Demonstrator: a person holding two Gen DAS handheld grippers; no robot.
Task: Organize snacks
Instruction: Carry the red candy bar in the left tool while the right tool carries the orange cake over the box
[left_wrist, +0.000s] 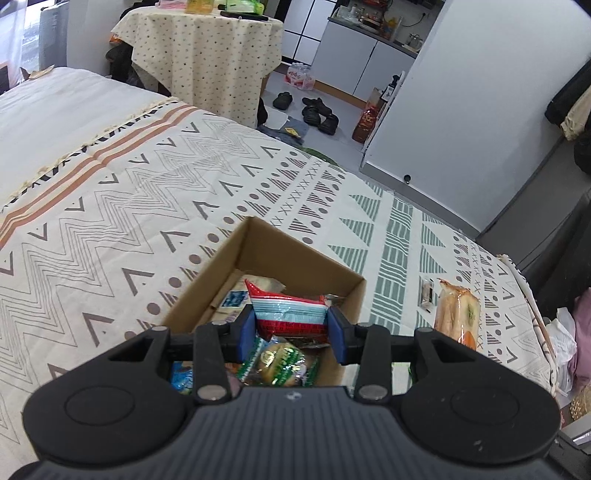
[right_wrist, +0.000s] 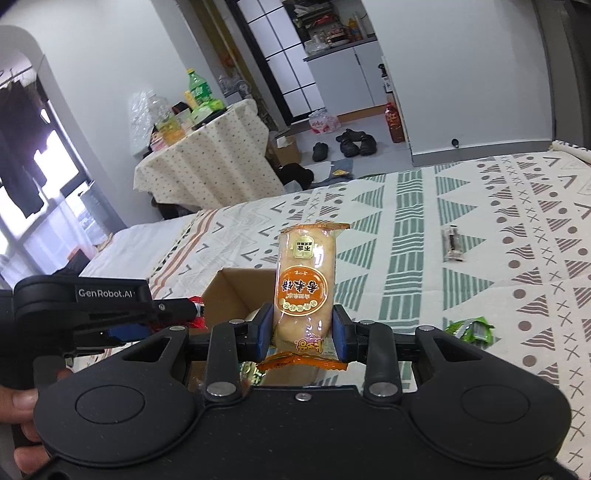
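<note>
Left wrist view. The left tool (left_wrist: 291, 326) grips a red-and-white snack packet (left_wrist: 290, 312) between its blue pads (left_wrist: 246, 328), its jaws partly closed on the wrapper, directly above the open cardboard box (left_wrist: 295, 258) on the bed (left_wrist: 110, 184). The tool tilts steeply down into the box, where other snacks lie, among them a green-wrapped one (left_wrist: 277, 363). To do the step well, lower the packet below the rim before letting go — a release from here would probably land it on the pile.

Right wrist view. The right tool (right_wrist: 303, 328) clamps an orange rice-cracker pack (right_wrist: 304, 284) near its lower end, jaws narrow; the pack stands upright, clear of the bed. This tool slopes gently down toward the box (right_wrist: 236, 291), with the left tool (right_wrist: 110, 314) beside it. A green packet (right_wrist: 469, 330) lies on the bed — probably still to collect.
</note>
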